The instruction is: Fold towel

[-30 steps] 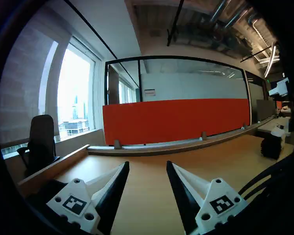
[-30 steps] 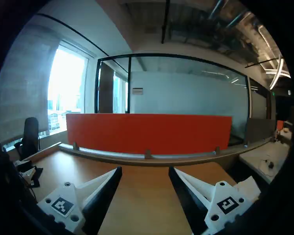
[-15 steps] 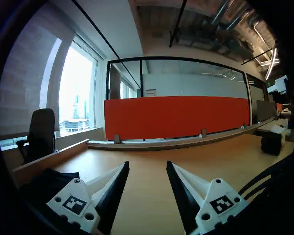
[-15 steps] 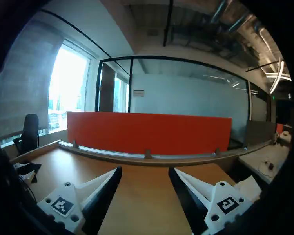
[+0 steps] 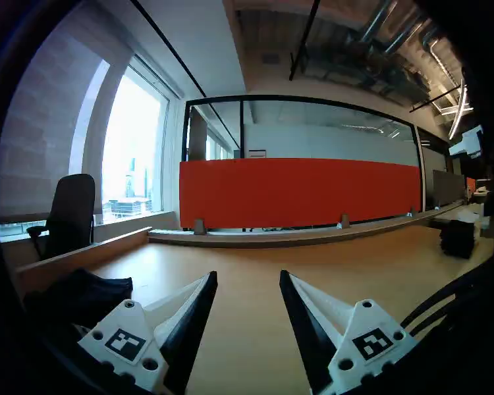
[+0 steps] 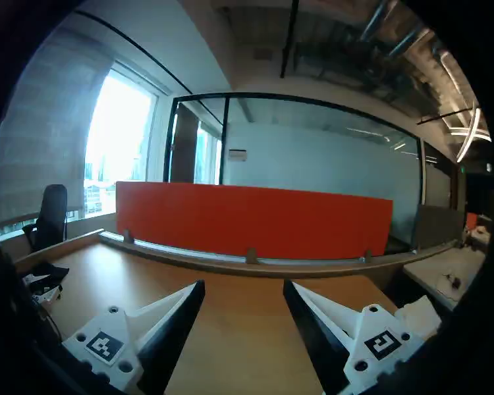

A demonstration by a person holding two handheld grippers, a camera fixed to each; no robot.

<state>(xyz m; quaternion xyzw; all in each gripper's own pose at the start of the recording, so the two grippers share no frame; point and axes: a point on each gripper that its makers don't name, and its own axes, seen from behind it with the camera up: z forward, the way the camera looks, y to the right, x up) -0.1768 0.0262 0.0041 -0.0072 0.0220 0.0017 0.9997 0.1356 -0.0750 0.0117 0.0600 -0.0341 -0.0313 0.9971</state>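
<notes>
towel (dark heap) in left gripper view, beside parted jaws.

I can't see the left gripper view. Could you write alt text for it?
An open gripper points along a wooden desk toward an orange partition. A dark cloth lies crumpled at the lower left, and a black chair stands by a bright window.

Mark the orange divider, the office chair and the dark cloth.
orange divider [image 5: 300, 194], left gripper view, panel centre.
office chair [image 5: 74, 207], left gripper view, backrest.
dark cloth [image 5: 89, 294], left gripper view, upper surface.
</notes>
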